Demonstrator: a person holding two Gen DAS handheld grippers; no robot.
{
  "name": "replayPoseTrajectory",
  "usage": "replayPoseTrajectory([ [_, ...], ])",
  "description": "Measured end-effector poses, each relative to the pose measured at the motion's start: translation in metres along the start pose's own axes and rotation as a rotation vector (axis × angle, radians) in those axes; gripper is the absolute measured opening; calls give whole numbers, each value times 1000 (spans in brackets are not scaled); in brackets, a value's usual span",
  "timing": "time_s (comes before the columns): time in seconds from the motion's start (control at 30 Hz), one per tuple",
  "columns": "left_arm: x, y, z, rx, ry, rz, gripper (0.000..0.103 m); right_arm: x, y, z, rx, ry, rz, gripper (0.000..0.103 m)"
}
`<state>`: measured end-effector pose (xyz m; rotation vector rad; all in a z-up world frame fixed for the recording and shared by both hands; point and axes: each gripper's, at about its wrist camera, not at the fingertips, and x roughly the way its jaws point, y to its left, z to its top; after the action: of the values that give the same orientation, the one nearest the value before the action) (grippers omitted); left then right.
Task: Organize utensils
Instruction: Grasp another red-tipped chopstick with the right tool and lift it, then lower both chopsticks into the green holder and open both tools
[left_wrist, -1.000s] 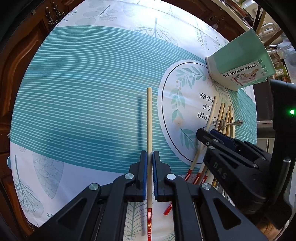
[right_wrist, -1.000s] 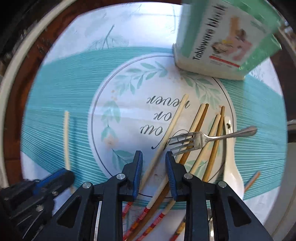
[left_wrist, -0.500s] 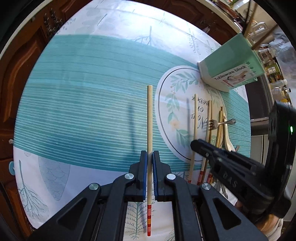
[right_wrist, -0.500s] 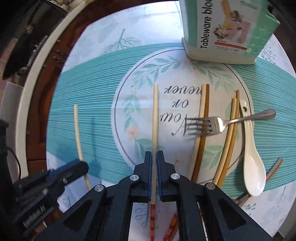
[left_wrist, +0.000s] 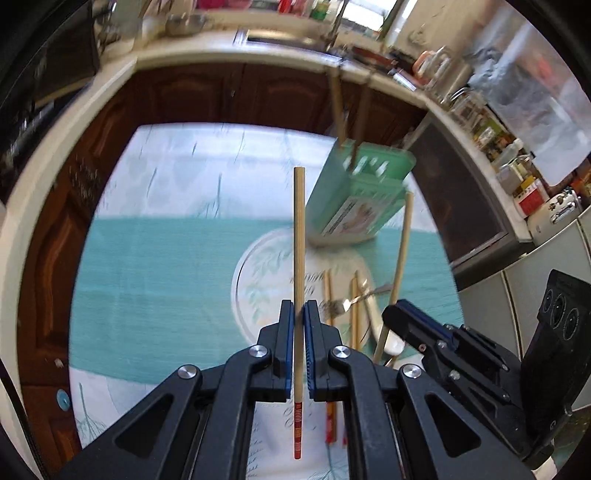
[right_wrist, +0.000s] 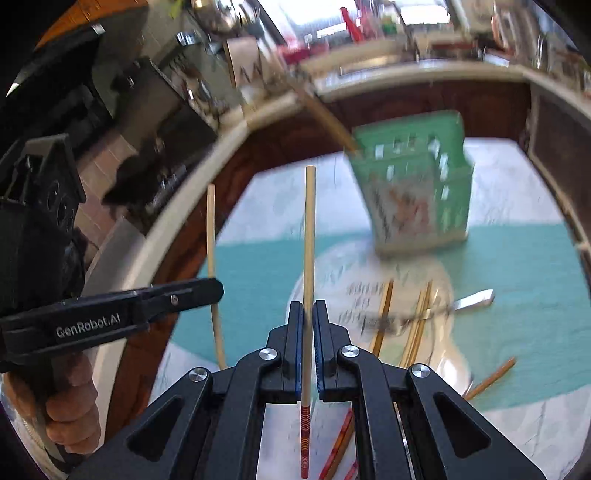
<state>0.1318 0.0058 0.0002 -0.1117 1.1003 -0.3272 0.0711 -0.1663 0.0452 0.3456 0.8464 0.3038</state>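
My left gripper (left_wrist: 298, 308) is shut on a pale wooden chopstick (left_wrist: 298, 240) with a red-striped end, held above the table. My right gripper (right_wrist: 308, 308) is shut on a second such chopstick (right_wrist: 308, 236); it shows in the left wrist view as a slanted chopstick (left_wrist: 402, 251) in the right gripper (left_wrist: 393, 314). The green tableware holder (left_wrist: 364, 192) stands at the far side of the round mat with two chopsticks in it; the holder (right_wrist: 417, 184) shows in the right wrist view too. Several chopsticks (right_wrist: 382, 317), a fork (right_wrist: 469, 299) and a white spoon (left_wrist: 391, 343) lie on the mat.
The table wears a teal and white cloth (left_wrist: 147, 266). Dark wooden cabinets (left_wrist: 207, 96) and a light counter with jars run behind it. A hand (right_wrist: 70, 402) grips the left tool at the left of the right wrist view. A lone chopstick (right_wrist: 491, 378) lies at right.
Both grippers have risen from the table, each with its chopstick, and tilted up, so the counter and the holder's top came into view. The right gripper shut on its chopstick at the start.
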Motion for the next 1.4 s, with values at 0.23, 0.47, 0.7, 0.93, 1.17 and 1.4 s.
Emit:
replayPoseTrajectory([
  [0.23, -66, -59, 66, 90, -277, 67, 3, -83, -4, 81, -77, -302, -41, 5],
  [0.47, -86, -94, 127, 59, -450, 99, 3, -122, -12, 143, -102, -514, -105, 5],
  [0.7, -63, -103, 157, 27, -560, 88, 3, -109, -39, 183, -145, -637, -150, 5],
  [0.93, -16, -93, 162, 23, -583, 75, 3, -38, -65, 207, -204, -630, -158, 5],
  [1.17, 12, -79, 157, 9, -564, 42, 5, 32, -75, 209, -242, -591, -111, 5],
  [1.4, 8, -79, 142, 61, -542, 48, 31, 79, -81, 181, -333, -458, -53, 5],
])
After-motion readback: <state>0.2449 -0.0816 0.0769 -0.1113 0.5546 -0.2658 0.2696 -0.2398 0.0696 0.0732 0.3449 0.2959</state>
